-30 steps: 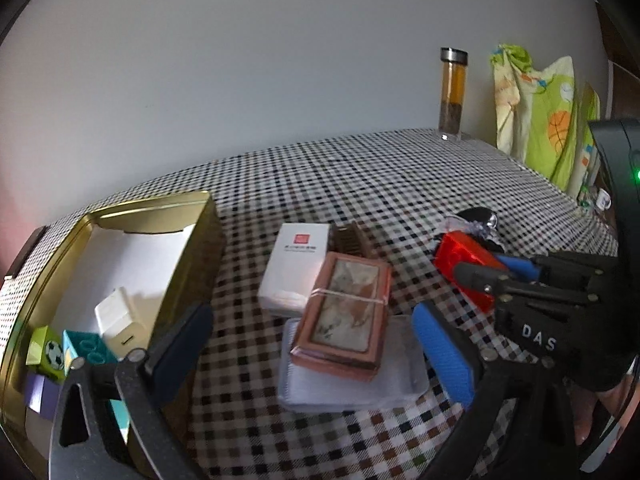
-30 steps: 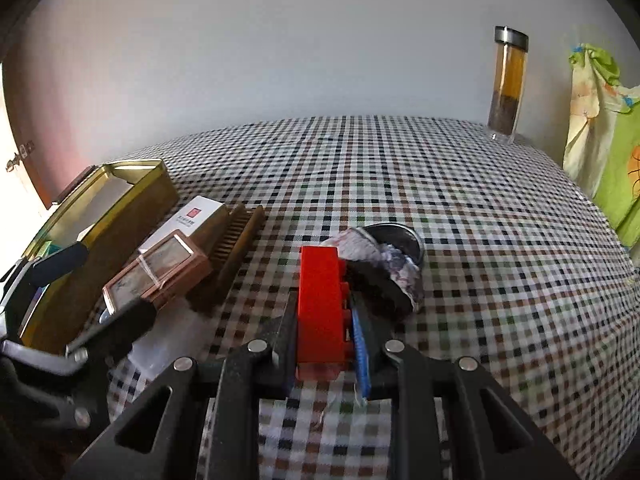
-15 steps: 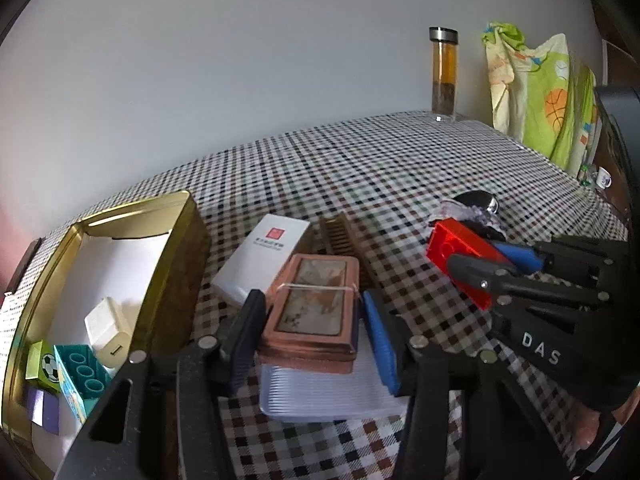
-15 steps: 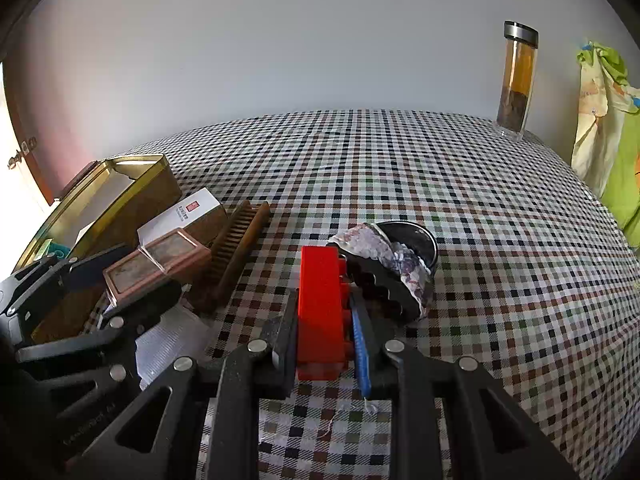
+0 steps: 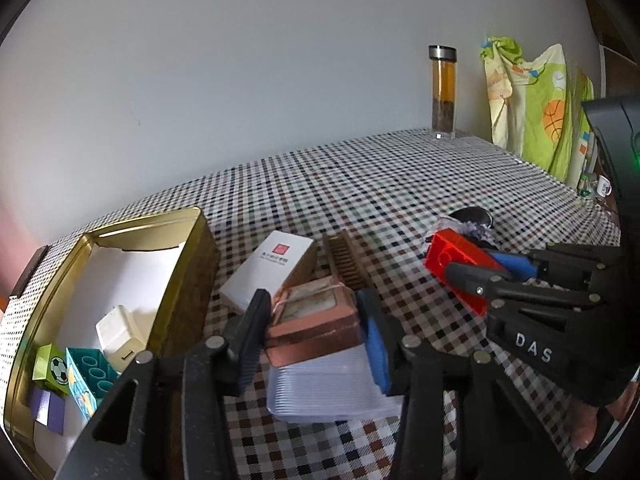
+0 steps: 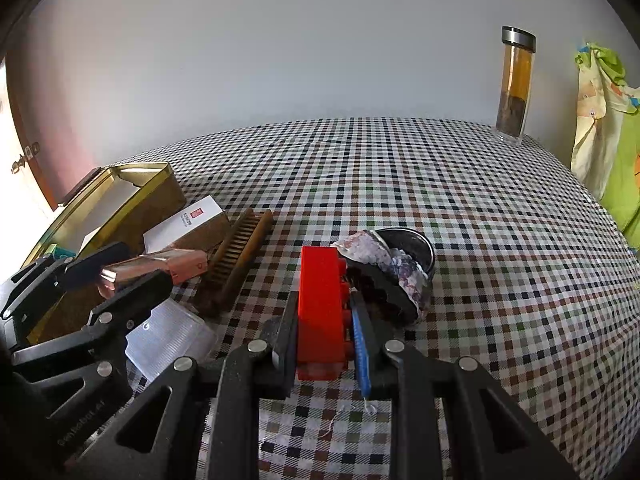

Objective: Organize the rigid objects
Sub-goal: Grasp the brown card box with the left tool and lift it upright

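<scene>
Gripping left gripper (image 5: 314, 332): fingers pressed both sides of flat copper-pink rectangular case (image 5: 316, 326).
Right gripper (image 6: 326, 320): clamped red plastic building brick (image 6: 320, 304).

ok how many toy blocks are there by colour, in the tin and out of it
red block, in the right gripper: 1
teal block, in the gold tin: 1
green football block, in the tin: 1
purple block, in the tin: 1
total: 4
</scene>
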`<state>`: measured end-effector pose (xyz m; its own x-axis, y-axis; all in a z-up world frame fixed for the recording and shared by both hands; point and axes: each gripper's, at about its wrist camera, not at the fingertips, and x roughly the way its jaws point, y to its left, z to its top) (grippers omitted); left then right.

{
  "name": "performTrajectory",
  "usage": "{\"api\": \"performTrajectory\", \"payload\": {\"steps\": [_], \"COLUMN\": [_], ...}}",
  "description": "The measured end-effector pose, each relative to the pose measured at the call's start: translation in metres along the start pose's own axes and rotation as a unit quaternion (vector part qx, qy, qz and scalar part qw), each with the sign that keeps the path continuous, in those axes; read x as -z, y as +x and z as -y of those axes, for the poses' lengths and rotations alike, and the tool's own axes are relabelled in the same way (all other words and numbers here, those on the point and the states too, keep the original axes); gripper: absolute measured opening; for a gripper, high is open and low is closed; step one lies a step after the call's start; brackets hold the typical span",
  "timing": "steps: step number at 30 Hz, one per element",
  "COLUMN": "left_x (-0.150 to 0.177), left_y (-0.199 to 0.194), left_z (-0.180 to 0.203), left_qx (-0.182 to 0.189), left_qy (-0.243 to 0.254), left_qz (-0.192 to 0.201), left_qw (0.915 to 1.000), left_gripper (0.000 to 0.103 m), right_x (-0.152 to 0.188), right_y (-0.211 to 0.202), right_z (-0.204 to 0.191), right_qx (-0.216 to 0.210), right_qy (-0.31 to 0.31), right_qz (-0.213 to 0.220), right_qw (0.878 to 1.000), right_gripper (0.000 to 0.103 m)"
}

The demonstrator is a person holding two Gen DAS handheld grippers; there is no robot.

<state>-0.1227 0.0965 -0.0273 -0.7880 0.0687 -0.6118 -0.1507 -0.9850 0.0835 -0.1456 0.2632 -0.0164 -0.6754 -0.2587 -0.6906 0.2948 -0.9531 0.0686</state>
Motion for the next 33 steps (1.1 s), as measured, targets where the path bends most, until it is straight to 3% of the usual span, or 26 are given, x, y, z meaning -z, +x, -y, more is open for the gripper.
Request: {"api": "performTrajectory", "payload": {"steps": [33], "left_x": [0.001], "left_y": [-0.017], "left_z": [-0.009], "left_qx": [-0.002], "left_qy": [-0.021], "left_qz": [0.051], "left_qw": [0.9985], "left_gripper": [0.043], "right_x": [0.004], "right_y": [-0.013], "right_z": [-0.006], "right_qx": [-0.005], "right_qy": [-0.010], "right_qz": [0.038], "right_qw": [0.999], "right_gripper": [0.025]}}
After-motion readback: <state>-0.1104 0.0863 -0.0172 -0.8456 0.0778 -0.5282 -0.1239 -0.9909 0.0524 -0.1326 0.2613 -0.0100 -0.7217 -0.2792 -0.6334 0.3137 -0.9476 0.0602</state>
